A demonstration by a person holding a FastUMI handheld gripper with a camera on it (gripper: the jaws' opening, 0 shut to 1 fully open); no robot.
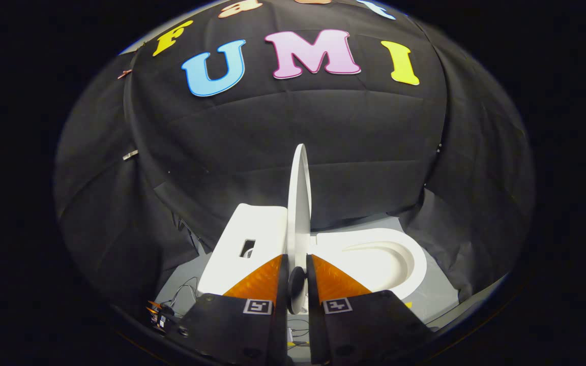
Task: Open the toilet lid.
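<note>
Loose cables (183,295) lay on the grey floor (438,300) at the far left. Next stood the white toilet tank (244,244), with a rectangular opening in its top. The toilet lid (299,203) stood upright, seen edge-on, between the tank and the seat. The gripper (297,264) was closed narrowly, its two fingers pinching the lid's lower edge from both sides. To the right, the toilet seat (415,259) and bowl lay uncovered, beyond the fingers.
</note>
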